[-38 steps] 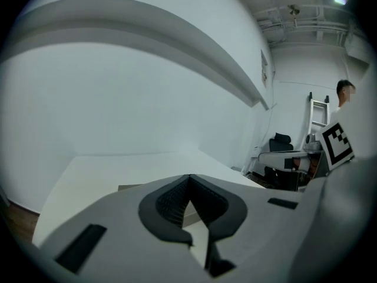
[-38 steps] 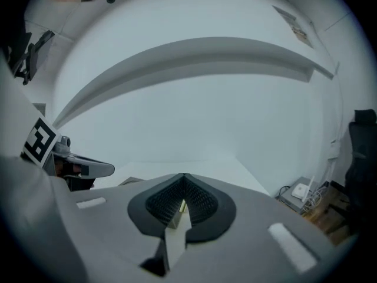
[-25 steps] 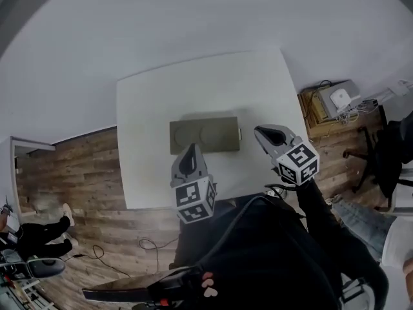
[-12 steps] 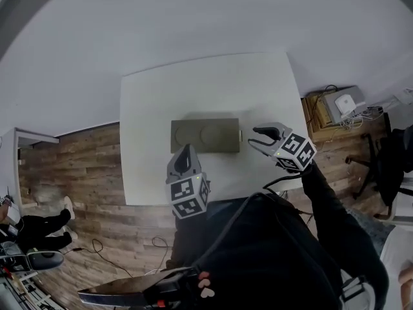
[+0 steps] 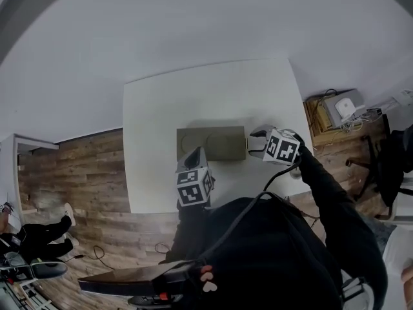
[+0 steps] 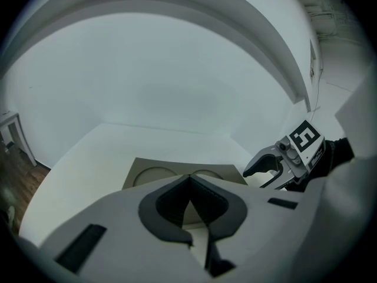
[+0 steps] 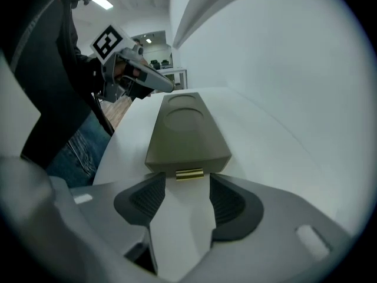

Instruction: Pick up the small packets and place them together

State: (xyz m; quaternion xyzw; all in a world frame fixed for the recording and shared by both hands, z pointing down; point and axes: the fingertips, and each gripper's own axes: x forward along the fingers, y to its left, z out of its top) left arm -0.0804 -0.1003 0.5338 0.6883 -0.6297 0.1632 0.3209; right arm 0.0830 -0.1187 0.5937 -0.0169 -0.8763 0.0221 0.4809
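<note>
An olive-green flat case [image 5: 211, 143] with two round recesses in its lid lies closed on the white table [image 5: 155, 115]. A small gold clasp [image 7: 189, 174] sits on its short right end. My right gripper [image 5: 253, 145] is at that end, level with the table. Its jaws are opening, and the clasp [image 7: 189, 174] lies just ahead of the fingertips, with nothing between them. My left gripper [image 5: 195, 155] is at the case's near long side with its jaws shut and empty. In the left gripper view the case [image 6: 154, 173] lies just beyond the shut tips. No small packets are in view.
The table's near edge [image 5: 168, 205] runs just behind the left gripper. A wooden stand with a white device [image 5: 339, 105] and a dark chair [image 5: 387, 154] are on the floor to the right. A person [image 5: 32, 234] sits far off at lower left.
My right gripper has swung in to the case's right end and opened from shut. My left gripper has moved closer to the case's near side.
</note>
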